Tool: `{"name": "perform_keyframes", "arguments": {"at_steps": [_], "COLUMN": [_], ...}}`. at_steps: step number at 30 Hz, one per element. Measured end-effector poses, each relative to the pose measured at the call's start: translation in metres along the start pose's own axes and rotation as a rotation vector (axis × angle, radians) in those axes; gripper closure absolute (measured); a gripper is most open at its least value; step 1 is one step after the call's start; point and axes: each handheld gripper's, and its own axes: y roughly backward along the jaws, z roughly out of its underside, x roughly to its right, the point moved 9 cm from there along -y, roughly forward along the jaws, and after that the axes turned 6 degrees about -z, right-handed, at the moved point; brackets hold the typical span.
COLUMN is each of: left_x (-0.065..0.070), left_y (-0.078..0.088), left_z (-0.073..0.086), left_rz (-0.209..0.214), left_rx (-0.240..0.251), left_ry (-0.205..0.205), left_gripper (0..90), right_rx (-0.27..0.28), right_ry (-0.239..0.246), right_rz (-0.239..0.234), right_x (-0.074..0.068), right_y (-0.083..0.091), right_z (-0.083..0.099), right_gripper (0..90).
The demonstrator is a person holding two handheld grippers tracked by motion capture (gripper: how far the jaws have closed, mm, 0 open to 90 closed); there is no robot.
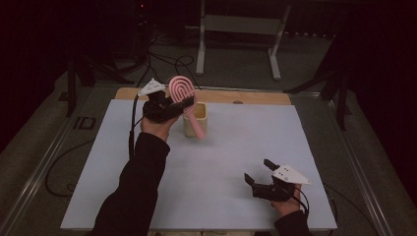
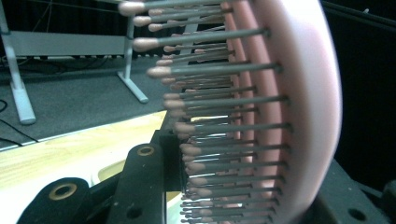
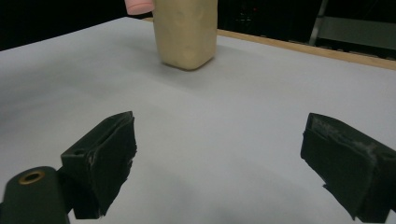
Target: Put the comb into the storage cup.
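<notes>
While the left gripper [image 1: 184, 102] hung above the far left of the mat, things stood thus:

Left jaws: closed on the pink brush [image 1: 183, 93], gripped about its middle; head above the jaws, handle slanting down past them.
Brush, left gripper view: bristles [image 2: 224, 100] pointed across the jaws, pink back [image 2: 306, 107] on the far side, blocking most of the outlook.
Cup [image 1: 196, 120]: beige, upright on the mat, just beyond and below the left jaws; handle tip crossed in front of it, contact unclear.
Right gripper [image 1: 259, 172]: near the mat's near right corner, well apart from the cup.
Right jaws: wide apart, holding nothing; bare mat [image 3: 224, 121] between them, cup [image 3: 186, 32] straight ahead, unobstructed.
Behind: wooden table edge [image 1: 255, 97], then a metal frame [image 1: 241, 24] on the floor.
</notes>
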Motion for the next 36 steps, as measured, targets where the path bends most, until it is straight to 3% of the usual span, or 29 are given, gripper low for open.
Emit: {"name": "perform_keyframes", "arguments": {"at_steps": [26,36], "left_x": [-0.007,-0.013], "left_y": [-0.005,-0.008], "left_z": [-0.028,-0.038], "left_rz": [-0.045,-0.074], "left_rx": [0.006,0.019], "left_ry": [-0.079,-0.081], "left_gripper": [62.5,62.4], "right_rx": [-0.006,-0.009], "right_ry": [0.001,0.004], "right_rz": [-0.002,-0.003], "right_x": [0.0,0.0], "right_y": [-0.001,-0.001], "right_z": [0.001,0.001], "right_gripper": [10.1,10.2]}}
